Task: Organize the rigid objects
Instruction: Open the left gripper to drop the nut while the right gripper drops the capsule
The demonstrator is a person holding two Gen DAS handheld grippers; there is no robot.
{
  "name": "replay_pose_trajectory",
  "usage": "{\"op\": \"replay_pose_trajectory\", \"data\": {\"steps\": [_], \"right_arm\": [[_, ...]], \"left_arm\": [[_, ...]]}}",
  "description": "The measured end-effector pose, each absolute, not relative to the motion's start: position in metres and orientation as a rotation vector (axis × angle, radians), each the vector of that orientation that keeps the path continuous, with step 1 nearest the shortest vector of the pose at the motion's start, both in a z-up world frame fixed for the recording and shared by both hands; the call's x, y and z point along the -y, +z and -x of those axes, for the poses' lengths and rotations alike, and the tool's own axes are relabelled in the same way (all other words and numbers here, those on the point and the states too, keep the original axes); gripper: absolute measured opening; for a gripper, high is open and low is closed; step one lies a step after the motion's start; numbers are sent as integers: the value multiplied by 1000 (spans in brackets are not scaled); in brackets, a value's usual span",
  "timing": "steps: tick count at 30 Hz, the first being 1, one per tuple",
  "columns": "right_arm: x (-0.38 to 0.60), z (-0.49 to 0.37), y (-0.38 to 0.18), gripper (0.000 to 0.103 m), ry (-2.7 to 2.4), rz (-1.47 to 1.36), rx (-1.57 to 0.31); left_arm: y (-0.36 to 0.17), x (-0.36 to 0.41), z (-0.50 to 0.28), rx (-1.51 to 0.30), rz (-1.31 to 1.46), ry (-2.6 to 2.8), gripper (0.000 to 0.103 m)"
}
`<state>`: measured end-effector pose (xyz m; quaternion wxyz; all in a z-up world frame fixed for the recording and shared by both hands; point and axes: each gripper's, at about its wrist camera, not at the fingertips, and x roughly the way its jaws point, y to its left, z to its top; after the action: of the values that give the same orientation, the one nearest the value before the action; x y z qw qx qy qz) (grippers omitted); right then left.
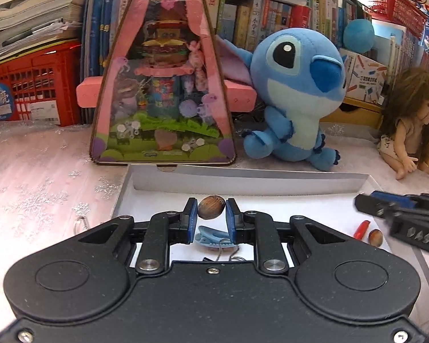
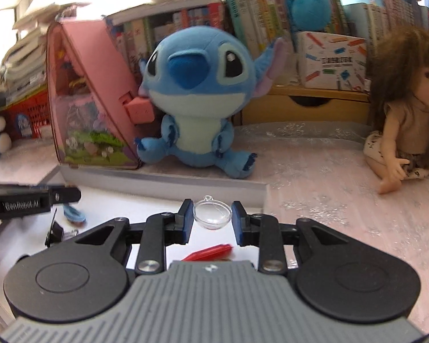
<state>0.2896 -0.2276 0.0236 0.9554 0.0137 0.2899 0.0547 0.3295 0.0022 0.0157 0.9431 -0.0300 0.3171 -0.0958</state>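
A brown nut is pinched between the blue pads of my left gripper, which is shut on it above a shallow white box. In the right wrist view my right gripper is shut on a clear plastic half-sphere over the same white box. Inside the box lie a light blue clip, a red piece and a second nut. The red piece also shows under my right gripper. Each gripper appears at the other view's edge.
Behind the box stand a pink triangular toy package, a blue plush toy and a long-haired doll. Books, a red crate and a wooden drawer fill the back. A pale snowflake cloth covers the table.
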Motion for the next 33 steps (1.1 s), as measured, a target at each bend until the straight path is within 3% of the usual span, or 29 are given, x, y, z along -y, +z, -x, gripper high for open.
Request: {"op": "replay_pose_trajectory", "data": {"steps": [31,33], "right_arm": [[218,-305,15,34,83,11,-711],[218,-305,15,39,85,9,-711]], "left_arm": [[10,6,-340,-732,35,-162,20],[10,6,-340,-732,39,-161,20]]}}
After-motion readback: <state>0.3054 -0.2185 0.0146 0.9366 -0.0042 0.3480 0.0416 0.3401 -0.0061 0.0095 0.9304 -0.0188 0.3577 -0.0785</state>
